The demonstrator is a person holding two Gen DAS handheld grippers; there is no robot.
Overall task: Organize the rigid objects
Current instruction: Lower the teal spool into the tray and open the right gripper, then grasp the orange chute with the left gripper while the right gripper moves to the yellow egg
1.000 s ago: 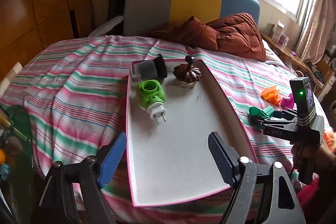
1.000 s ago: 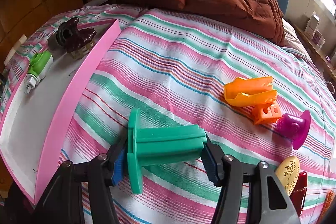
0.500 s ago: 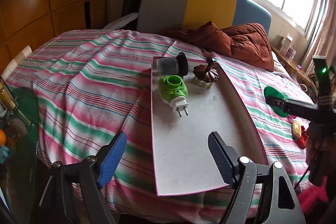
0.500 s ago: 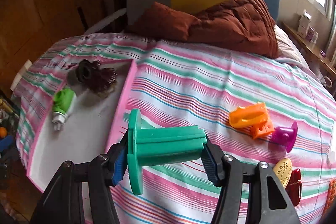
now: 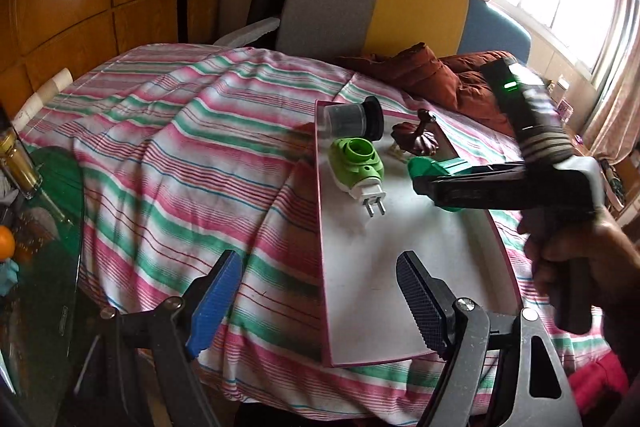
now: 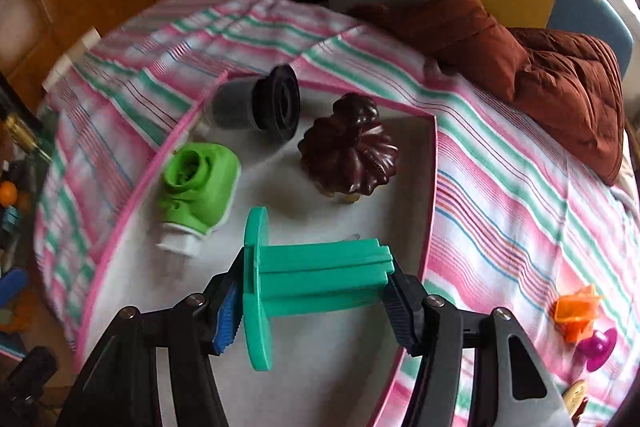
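My right gripper (image 6: 316,301) is shut on a teal plastic spool (image 6: 316,273), holding it above the white floor of the pink-rimmed tray (image 6: 430,187). In the tray lie a green plug-in device (image 6: 198,187), a dark brown fluted piece (image 6: 348,155) and a grey cylinder with a black cap (image 6: 260,105). In the left wrist view my left gripper (image 5: 316,297) is open over the tray's (image 5: 360,287) near left edge, nothing between its fingers. There the right gripper (image 5: 424,185) reaches in from the right with the spool (image 5: 436,167) near the green device (image 5: 356,165).
The tray rests on a bed with a striped pink, green and white cover (image 5: 180,155). An orange piece (image 6: 576,313) and a magenta piece (image 6: 598,345) lie on the cover to the right. A brown quilt (image 6: 540,67) sits at the bed's head. A glass table (image 5: 36,227) stands at left.
My right gripper carried the teal spool left from the bed cover to above the tray. My left gripper drifted left, so the tray now lies more to its right.
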